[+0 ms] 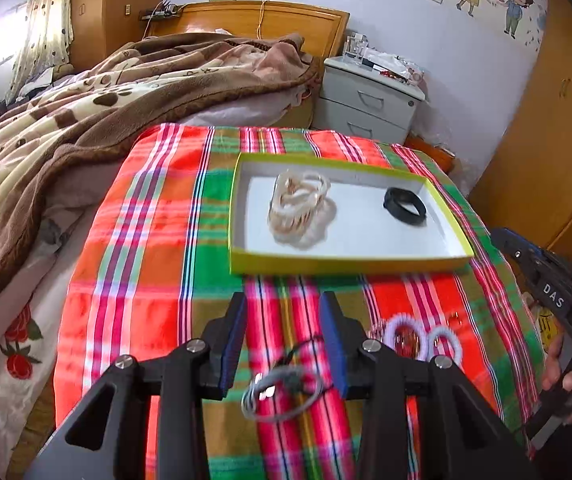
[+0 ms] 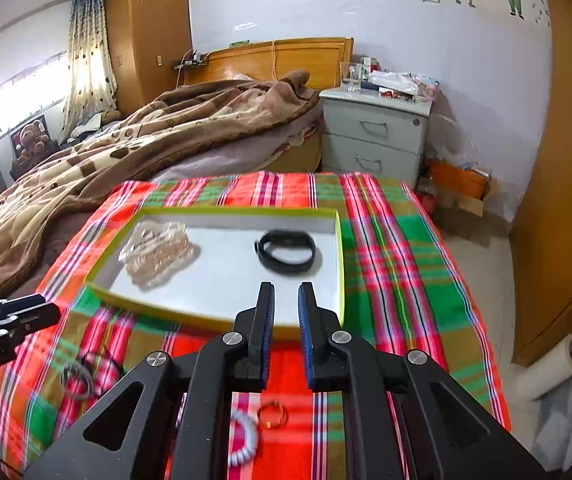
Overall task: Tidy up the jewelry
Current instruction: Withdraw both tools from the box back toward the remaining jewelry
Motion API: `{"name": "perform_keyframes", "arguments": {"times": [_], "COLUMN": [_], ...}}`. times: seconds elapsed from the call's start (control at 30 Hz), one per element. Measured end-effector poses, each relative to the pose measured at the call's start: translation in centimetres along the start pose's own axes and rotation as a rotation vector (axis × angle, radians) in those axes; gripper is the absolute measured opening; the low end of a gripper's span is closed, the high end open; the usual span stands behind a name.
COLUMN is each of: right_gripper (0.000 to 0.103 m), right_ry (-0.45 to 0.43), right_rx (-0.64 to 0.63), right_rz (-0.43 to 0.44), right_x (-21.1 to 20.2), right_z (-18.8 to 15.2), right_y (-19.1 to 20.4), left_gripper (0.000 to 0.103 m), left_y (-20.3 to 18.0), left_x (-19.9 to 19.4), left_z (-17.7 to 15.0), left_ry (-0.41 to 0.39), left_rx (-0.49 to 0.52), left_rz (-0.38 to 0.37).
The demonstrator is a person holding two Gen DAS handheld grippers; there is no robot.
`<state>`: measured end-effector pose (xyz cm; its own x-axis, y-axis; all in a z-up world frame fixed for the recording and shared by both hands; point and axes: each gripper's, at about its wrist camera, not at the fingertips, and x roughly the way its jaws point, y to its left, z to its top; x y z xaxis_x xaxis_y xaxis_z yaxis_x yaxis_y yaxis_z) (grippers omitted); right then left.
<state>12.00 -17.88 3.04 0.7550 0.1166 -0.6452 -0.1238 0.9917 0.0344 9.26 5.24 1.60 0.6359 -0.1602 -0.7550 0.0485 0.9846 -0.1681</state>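
Note:
A shallow white tray with a yellow-green rim [image 1: 342, 262] [image 2: 157, 306] lies on the plaid cloth. In it are a heap of pale bead bracelets [image 1: 302, 212] [image 2: 157, 254] and a black band [image 1: 405, 202] [image 2: 286, 255]. My left gripper [image 1: 283, 298] [image 2: 47, 308] is open and empty above the cloth, short of the tray. A grey ring bracelet with a black cord [image 1: 281, 394] [image 2: 77, 380] lies under it. My right gripper [image 2: 286, 288] hovers over the tray's near rim, its jaws a narrow gap apart with nothing between. A gold ring [image 2: 271, 414] and white coil ties [image 2: 241, 442] [image 1: 406, 332] lie below it.
The plaid cloth [image 1: 133, 240] covers a small table that drops off on all sides. A bed with a brown blanket [image 1: 85, 100] is to the left, a grey nightstand [image 2: 374, 136] is behind, and a wooden wardrobe [image 2: 566, 160] is on the right. A hand [image 1: 566, 384] holds the right tool.

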Motion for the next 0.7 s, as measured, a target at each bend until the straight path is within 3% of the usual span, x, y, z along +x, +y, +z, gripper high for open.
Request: {"name": "perform_keyframes", "arguments": {"times": [0.27, 0.43, 0.7], "right_gripper": [0.014, 0.034, 0.034], "right_ry": [0.052, 0.094, 0.160], "right_rx": [0.015, 0.011, -0.028], "right_rz": [0.011, 0.049, 0.175], "right_x": [0.0, 0.3, 1.1], "right_z": [-2.9, -4.7, -6.3], "right_y": [-0.6, -0.8, 0.3], "left_gripper": [0.039, 0.039, 0.039], "left_y": [1.4, 2.1, 2.7], "left_x": [-0.6, -0.7, -0.3], "left_z": [-2.7, -4.0, -5.2], "left_ry": [0.021, 0.036, 0.074], "left_rx": [-0.033, -0.034, -0.041], "left_rz": [0.002, 0.001, -0.021]}}
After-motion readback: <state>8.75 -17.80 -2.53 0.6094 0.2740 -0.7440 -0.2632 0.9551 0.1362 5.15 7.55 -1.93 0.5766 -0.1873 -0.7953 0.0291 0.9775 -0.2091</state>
